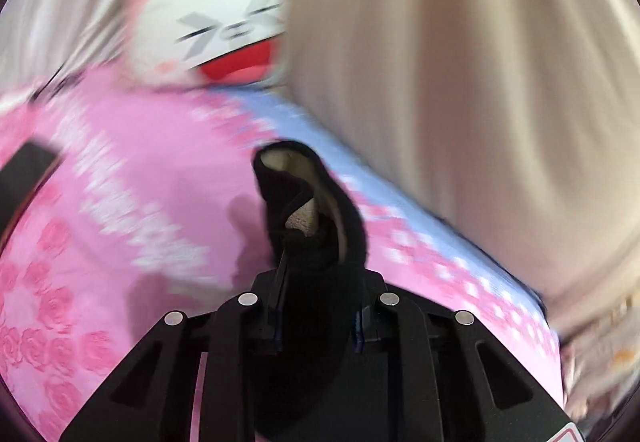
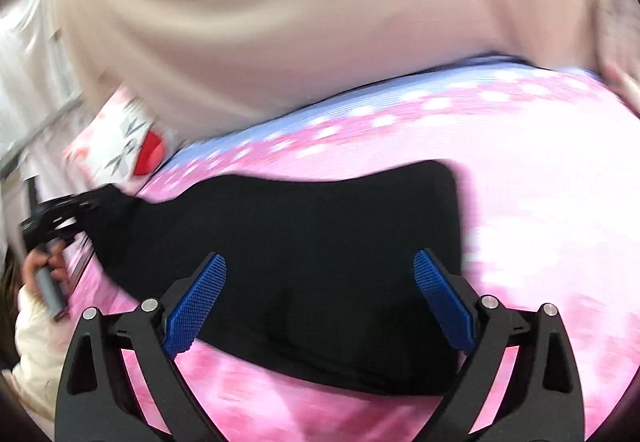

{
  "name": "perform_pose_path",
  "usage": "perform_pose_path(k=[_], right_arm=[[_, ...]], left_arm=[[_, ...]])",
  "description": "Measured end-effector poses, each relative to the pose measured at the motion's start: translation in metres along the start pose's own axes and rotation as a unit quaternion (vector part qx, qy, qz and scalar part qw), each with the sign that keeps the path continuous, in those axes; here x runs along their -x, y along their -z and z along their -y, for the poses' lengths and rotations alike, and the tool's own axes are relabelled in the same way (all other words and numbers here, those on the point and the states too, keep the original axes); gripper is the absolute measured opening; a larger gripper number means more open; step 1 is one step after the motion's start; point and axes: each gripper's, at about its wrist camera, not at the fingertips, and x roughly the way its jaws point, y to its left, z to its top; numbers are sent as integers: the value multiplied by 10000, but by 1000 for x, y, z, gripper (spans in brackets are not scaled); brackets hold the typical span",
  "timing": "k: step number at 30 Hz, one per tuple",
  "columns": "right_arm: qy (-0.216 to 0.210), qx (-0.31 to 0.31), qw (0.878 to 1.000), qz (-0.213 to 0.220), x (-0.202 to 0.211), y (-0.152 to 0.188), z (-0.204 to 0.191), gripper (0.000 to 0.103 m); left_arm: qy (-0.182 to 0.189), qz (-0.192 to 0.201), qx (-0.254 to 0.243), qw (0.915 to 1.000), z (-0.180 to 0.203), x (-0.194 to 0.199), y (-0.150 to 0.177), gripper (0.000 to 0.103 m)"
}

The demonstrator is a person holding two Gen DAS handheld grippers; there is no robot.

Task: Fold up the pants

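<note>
Pants: the black, soft-knit pants with a pale fleecy lining [image 2: 304, 262] lie across the pink rose-printed bedspread with a pale-blue border [image 2: 540, 201], well in from its blue far edge.
Long axis: it runs across the right wrist view, from a squared end near the bed's middle to a bunched end lifted off the spread.
Left gripper: the left gripper [image 1: 316, 226] has its jaws pressed together on that bunched end — the lining shows in the fold above the tips.
Right gripper: the right gripper [image 2: 320, 302] has its blue ribbed pads spread wide, over the dark cloth, pinching nothing.
Nearer hand: by my reading the right one — the free end lies just ahead of its jaws, slightly to their right.
Writing: none readable; the white and pink cartoon-face cushion [image 1: 224, 25] by the beige curtain [image 1: 460, 101] bears only blurred grey marks.
</note>
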Motion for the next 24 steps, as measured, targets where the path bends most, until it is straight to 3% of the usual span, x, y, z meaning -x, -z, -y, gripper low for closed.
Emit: perform_pose_path(k=[2, 6, 12, 16, 24], right_arm=[[288, -252, 9991, 178, 16, -3, 29, 93], [447, -755, 9946, 562, 39, -9, 76, 93], [-492, -1946, 9767, 756, 44, -4, 129, 93], [-798, -2194, 9690, 803, 45, -4, 138, 94], [-793, -1802, 9780, 683, 41, -9, 119, 94]], left_arm=[[261, 74, -442, 9987, 44, 7, 4, 19], [919, -14, -1452, 9851, 149, 13, 33, 19], [1632, -528, -2331, 9572, 261, 3, 111, 19], [1752, -994, -2649, 9430, 300, -7, 168, 19], [1412, -1438, -3273, 9232, 323, -21, 244, 23]])
